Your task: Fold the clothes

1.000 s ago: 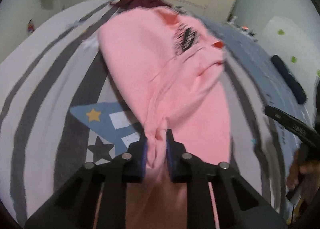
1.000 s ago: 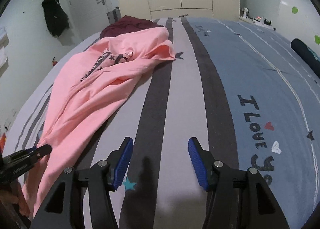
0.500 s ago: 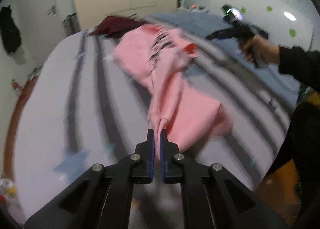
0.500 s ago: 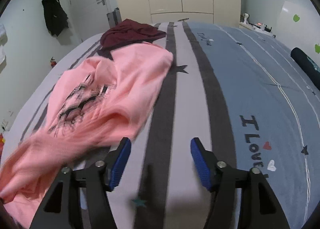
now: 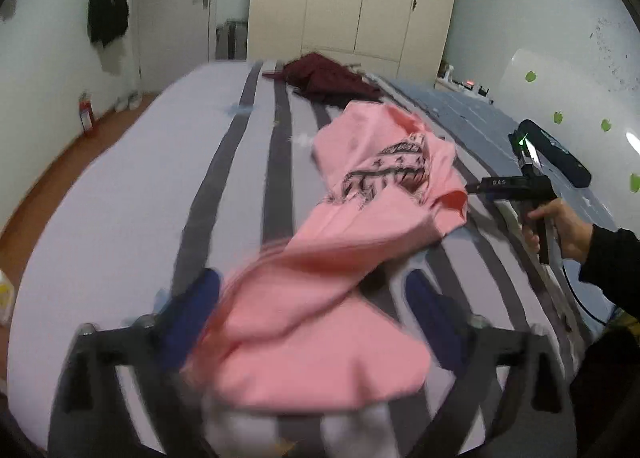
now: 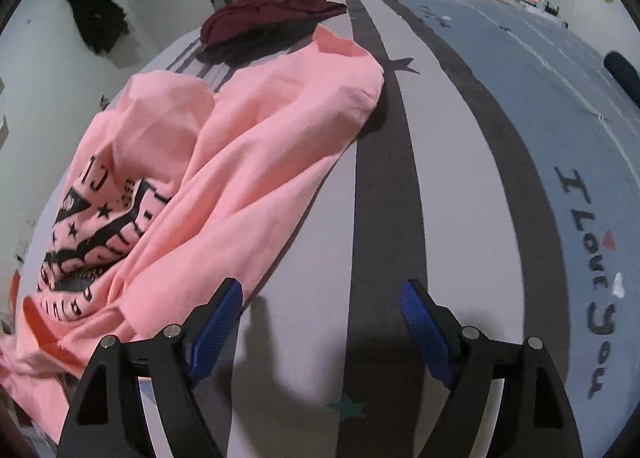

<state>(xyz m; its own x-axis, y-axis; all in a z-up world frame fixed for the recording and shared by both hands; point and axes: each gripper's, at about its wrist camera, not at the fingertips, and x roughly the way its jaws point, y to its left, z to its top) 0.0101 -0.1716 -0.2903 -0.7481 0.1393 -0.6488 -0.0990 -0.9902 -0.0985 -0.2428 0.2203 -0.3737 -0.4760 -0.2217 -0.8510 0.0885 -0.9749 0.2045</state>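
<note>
Barely started on my end: the pink sweatshirt (image 6: 224, 162) lies crumpled on the bed (image 6: 384, 218), nothing folded yet. Its long axis runs from my left hand-held gripper (image 5: 312, 310) up toward the maroon garment (image 6: 268, 14); neck end looks nearest me, I think. Left jaws are opening, fabric loose between them; right hand-held gripper (image 6: 320, 322) is opening too, empty, beside the shirt.

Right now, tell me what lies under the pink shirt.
The pink shirt lies crumpled on the striped bedsheet, whose grey stripes run out from beneath it. Its far edge reaches the dark red garment. Whatever else sits under its folds is covered.
</note>
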